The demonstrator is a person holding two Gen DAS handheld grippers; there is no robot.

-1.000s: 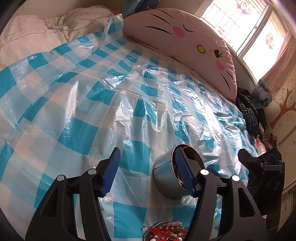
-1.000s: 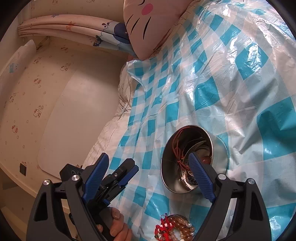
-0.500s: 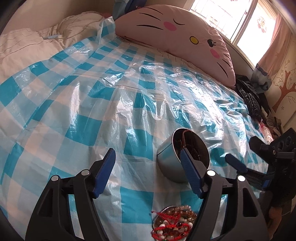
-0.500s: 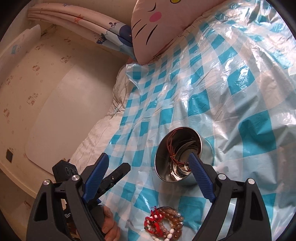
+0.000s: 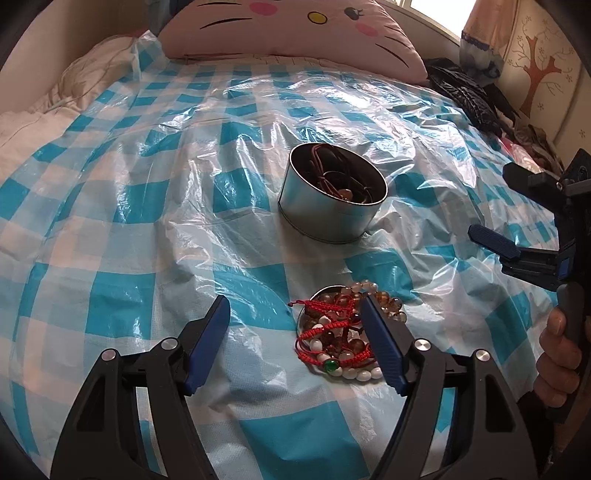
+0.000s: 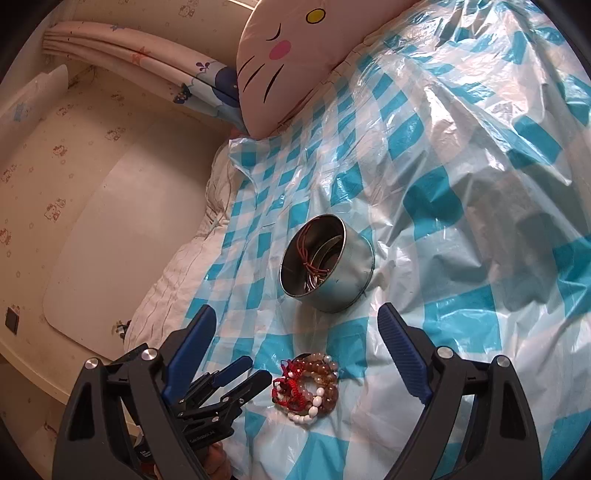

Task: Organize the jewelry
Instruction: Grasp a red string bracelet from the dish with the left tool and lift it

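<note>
A tangled heap of bead bracelets, amber, white and red-corded with one green bead, lies on a small shiny lid on the blue-checked plastic sheet covering the bed. Just beyond stands a round metal tin holding brown cords. The left hand-held gripper and the right hand-held gripper both gape wide, empty.

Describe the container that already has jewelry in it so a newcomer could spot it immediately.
On the blue-and-white checked plastic sheet covering the bed, below the pink cat-face pillow, stands a round metal tin. Unlike the shallow lid nearer the camera heaped with bead bracelets, it is tall-walled with brown cords inside.
</note>
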